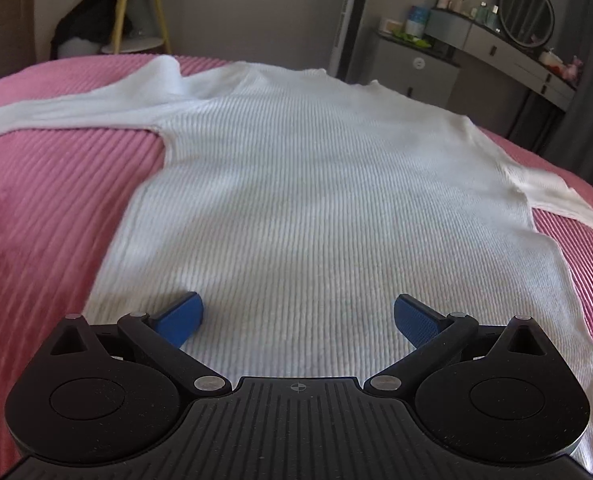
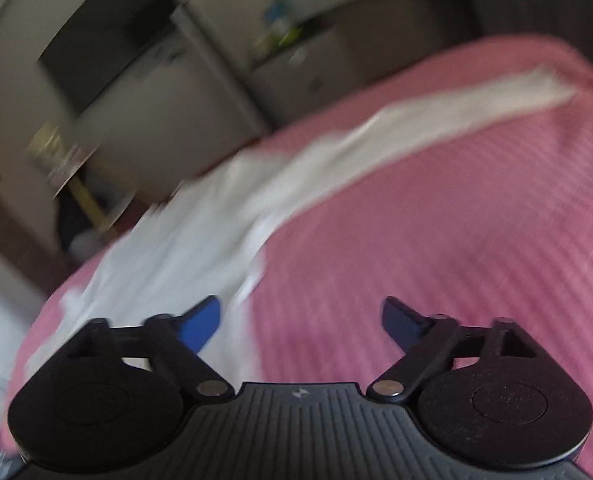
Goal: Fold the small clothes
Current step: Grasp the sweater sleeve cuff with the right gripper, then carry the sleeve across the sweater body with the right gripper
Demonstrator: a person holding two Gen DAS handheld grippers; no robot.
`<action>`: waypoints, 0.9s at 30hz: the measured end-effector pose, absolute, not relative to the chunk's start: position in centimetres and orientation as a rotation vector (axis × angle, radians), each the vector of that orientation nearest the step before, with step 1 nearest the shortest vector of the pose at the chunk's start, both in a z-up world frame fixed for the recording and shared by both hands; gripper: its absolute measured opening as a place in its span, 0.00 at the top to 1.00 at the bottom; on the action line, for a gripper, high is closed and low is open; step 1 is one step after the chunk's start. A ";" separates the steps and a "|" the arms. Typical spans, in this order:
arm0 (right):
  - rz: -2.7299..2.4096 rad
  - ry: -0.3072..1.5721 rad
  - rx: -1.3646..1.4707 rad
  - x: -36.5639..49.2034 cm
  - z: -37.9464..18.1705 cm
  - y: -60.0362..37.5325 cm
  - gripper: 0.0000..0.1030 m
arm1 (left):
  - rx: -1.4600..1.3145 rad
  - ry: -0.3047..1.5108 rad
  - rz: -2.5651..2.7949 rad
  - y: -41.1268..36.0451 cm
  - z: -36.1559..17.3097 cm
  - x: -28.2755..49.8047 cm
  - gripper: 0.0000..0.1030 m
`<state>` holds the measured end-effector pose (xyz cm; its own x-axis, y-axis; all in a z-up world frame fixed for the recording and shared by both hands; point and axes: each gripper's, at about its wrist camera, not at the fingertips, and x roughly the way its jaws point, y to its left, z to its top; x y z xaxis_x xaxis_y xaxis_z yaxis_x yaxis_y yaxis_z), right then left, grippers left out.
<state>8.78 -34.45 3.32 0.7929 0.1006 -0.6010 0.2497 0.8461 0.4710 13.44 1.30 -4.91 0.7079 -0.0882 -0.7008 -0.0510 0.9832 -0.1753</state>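
The white ribbed knit sweater [image 1: 316, 200] lies flat on the pink striped bed [image 1: 56, 200], soft, light and floppy, best pinched at a sleeve or hem, and the left gripper [image 1: 298, 318] and right gripper [image 2: 301, 326] are both open, holding nothing.

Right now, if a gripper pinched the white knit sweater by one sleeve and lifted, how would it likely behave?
The white knit sweater would probably drape limply: it lies flat, following the pink ribbed bedspread. The ribbed knit may stretch under its own weight. The body would likely drag over the textured bedspread rather than slide freely.
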 end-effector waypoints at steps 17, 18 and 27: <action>-0.589 0.388 1.191 17.1 -3.6 -56.1 0.79 | -0.204 0.741 0.088 0.3 -5.6 14.1 0.00; -0.589 0.386 1.193 16.8 -3.5 -56.2 0.83 | -0.191 0.741 0.083 0.2 -5.6 14.0 0.00; -0.435 0.354 0.653 18.5 6.7 -49.2 0.92 | -0.214 0.744 0.066 0.5 -5.0 13.7 0.00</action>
<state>18.50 -49.16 6.66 0.8521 -0.2748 -0.4454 0.4920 0.7109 0.5026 13.73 0.50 -5.01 0.7345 -0.0166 -0.6784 -0.1349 0.9762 -0.1700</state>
